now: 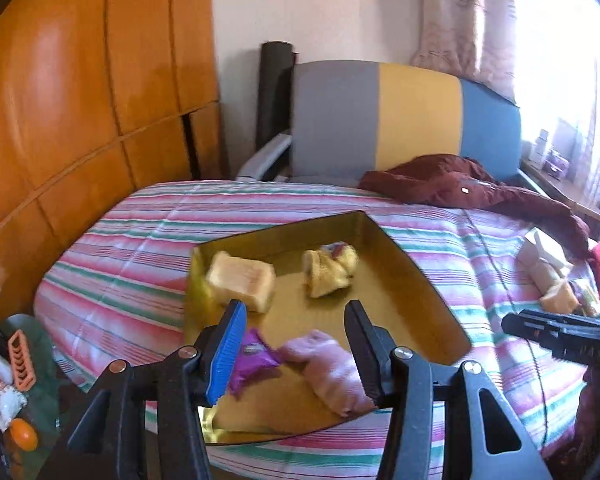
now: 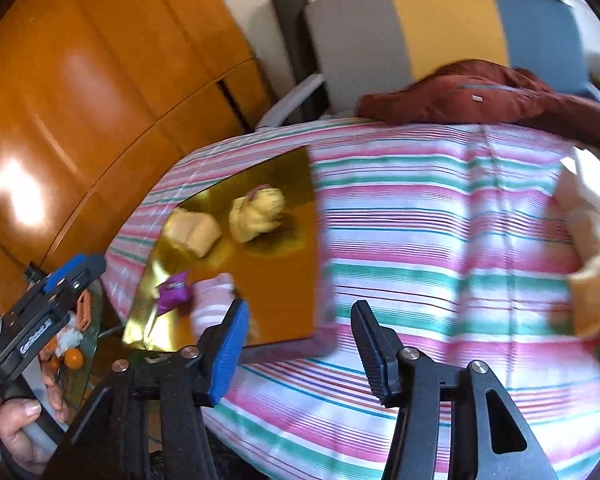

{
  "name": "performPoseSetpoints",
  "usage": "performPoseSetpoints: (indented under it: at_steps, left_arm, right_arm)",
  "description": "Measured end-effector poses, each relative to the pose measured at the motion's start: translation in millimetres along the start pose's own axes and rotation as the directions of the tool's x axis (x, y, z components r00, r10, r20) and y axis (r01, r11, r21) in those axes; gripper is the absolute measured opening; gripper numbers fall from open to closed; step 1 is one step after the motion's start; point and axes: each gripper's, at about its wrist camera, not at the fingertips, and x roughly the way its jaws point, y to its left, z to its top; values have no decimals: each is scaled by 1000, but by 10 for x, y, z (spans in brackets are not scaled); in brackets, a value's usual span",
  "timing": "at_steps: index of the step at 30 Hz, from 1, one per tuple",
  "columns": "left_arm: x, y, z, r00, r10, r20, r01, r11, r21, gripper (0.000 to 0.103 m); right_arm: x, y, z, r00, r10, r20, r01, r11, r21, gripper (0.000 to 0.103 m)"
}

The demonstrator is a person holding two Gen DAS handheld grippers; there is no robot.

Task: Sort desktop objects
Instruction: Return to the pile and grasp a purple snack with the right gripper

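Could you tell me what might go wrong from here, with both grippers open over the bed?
1. The gold tray lies on a soft striped quilt near the bed's edge; pressing on it could tip it.
2. The pink bundle and purple packet touch, so the open left gripper might catch both.
3. The right wrist view is blurred, so the open right gripper may misjudge the pale items at the right.

The bed (image 1: 140, 256) has a striped cover in pink, green and white. A shallow gold tray (image 1: 412, 292) lies directly on it. Behind the tray, near the headboard, a dark red garment (image 1: 460, 184) is spread on the cover. To the right of the tray lie some pale wrapped packets (image 1: 548, 272).
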Motion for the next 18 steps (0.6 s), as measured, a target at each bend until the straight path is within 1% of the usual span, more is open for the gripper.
performPoseSetpoints:
  at_steps: [7,11,14,18]
  left_arm:
    - [82,-386,14,993,-111,-37,113,991,75,52]
    - [134,-604,21,987,-153,-58,158,981,110,52]
    - [188,-743,30,976,-200,-82,208,971,114,52]
    - [223,-982,25,964,-245,-103,259,952,164,52]
  right_arm:
    - [-392,-658,-25,991,-128,39,123,986,115,58]
    - [-704,-1104,-36,977,-201,70,183,961,209,60]
    - [-902,-1384,-68,964,-252,85,221,937,270,61]
    - [-1100,-1686,-107,947,-307,92,263,908,327,61]
